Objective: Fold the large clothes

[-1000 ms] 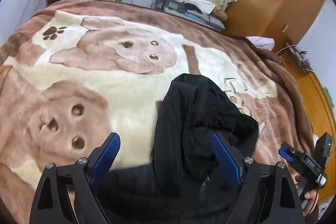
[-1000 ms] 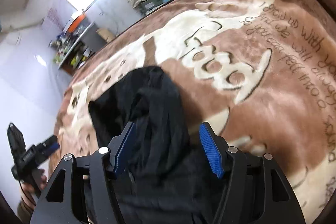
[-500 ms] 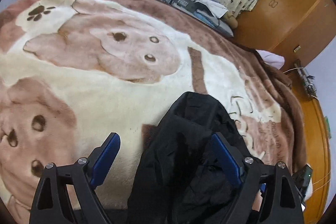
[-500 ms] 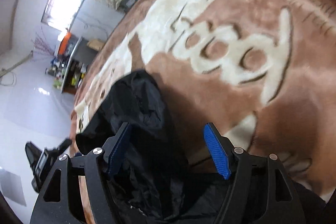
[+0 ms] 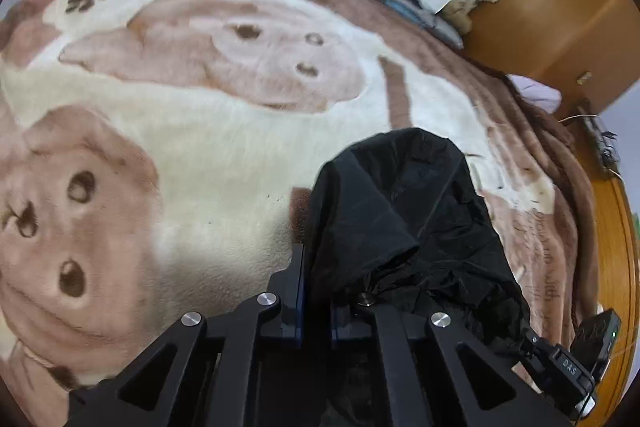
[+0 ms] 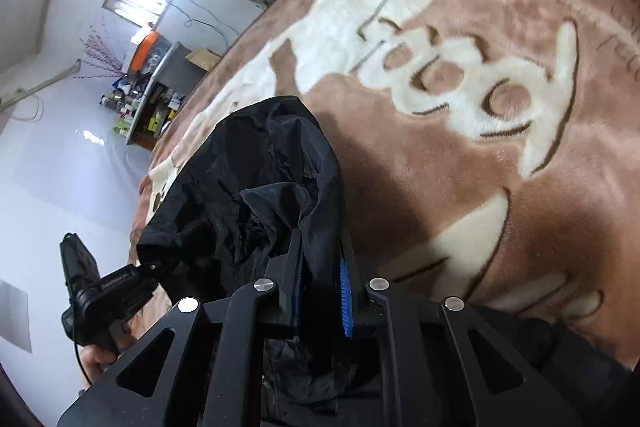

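Garment [image 5: 404, 211], black and bunched, lies on the blanket [image 5: 224, 147] and runs lengthwise away from both grippers. Left gripper [image 5: 316, 291] is clamped fully on its near left edge. Right gripper [image 6: 320, 279] is closing on the near right edge, cloth pinched between its pads. Both sit equally near, so the fold likely carries forward.

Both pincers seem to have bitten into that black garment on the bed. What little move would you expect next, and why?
Probably a short lift of both together. The left gripper is shut on the garment, and the right gripper is closing with a fold between its jaws. The garment lies bunched on the blanket, so raising it should let it hang out for folding.
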Tool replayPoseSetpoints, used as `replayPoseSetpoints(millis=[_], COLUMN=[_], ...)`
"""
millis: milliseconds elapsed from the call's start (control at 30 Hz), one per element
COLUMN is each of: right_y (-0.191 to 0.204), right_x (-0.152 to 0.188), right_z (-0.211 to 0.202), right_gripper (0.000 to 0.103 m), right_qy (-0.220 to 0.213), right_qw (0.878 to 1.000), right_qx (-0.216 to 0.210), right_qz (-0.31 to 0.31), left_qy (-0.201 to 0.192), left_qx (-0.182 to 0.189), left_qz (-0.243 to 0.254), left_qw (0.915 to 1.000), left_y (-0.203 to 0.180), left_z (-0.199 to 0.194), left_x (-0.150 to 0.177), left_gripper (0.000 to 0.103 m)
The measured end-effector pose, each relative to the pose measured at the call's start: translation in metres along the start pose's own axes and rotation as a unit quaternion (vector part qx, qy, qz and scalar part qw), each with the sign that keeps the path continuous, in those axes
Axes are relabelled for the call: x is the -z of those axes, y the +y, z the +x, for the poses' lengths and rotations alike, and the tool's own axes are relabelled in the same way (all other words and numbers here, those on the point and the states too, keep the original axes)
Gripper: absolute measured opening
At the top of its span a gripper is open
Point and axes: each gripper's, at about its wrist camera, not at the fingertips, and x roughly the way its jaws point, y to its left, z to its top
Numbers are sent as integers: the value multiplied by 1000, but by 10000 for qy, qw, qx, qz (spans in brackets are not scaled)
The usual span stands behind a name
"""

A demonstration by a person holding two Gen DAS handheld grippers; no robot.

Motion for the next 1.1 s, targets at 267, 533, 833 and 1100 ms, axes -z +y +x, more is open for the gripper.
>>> replayPoseSetpoints(millis=[267, 533, 833, 1100], right_y=[52, 56, 37, -20], right_x=[39, 90, 126, 149], right_z=[-52, -88, -102, -112], right_gripper=[13, 13, 12, 12], right_qy=[-598, -762, -890, -947], right_qw=[9854, 9689, 9590, 9792], right_qx=[598, 878, 1281, 1319], right_qz=[-1475, -2186, -2364, -1213], left_qy=[-501, -731, -694, -492], left_qx=[365, 323, 570, 716], left_qz=[291, 615, 108, -386], left_qw=[9976, 9949, 9959, 9955], left_y=[10, 34, 72, 105], left_z=[-79, -135, -148, -136], left_x=[36, 96, 140, 173], left_gripper=[8, 8, 8, 12])
